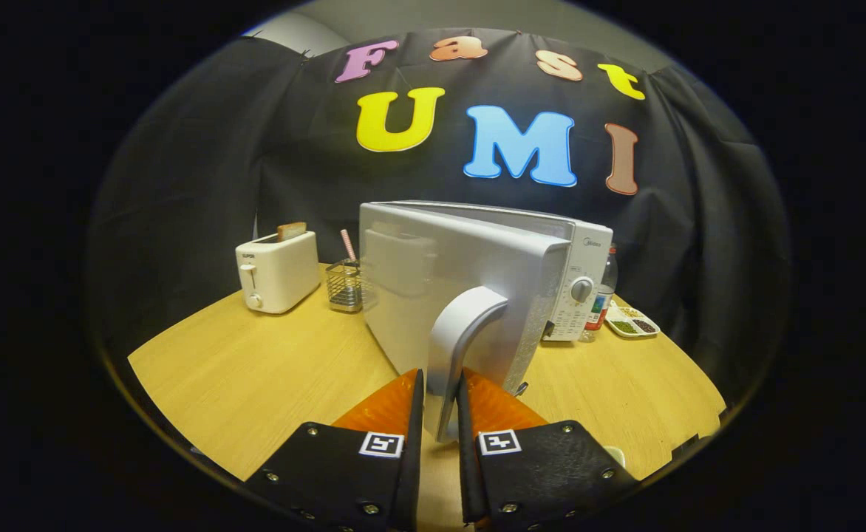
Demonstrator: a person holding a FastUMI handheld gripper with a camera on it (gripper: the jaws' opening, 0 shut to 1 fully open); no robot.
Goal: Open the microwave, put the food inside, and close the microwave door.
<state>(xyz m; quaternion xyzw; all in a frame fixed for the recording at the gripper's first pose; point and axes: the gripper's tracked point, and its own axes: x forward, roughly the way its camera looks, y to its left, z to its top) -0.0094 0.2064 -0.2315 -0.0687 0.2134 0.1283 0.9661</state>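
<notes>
Left to right on the pale wooden bench [241, 369]: white two-slot toaster [276, 271] with a slice standing up, small wire basket [344, 284], then the silver-white microwave [581, 273] with its door [433, 295] swung partly open. The gripper [440, 403] has its fingers [412, 414] pinching the door's curved grey handle [459, 340]. Judged step: opening. Next move calls for swinging the door wider on its hinge. Beyond the microwave stand a bottle [604, 295] and a compartmented food tray [631, 324], near the oven, outside the door's arc.
</notes>
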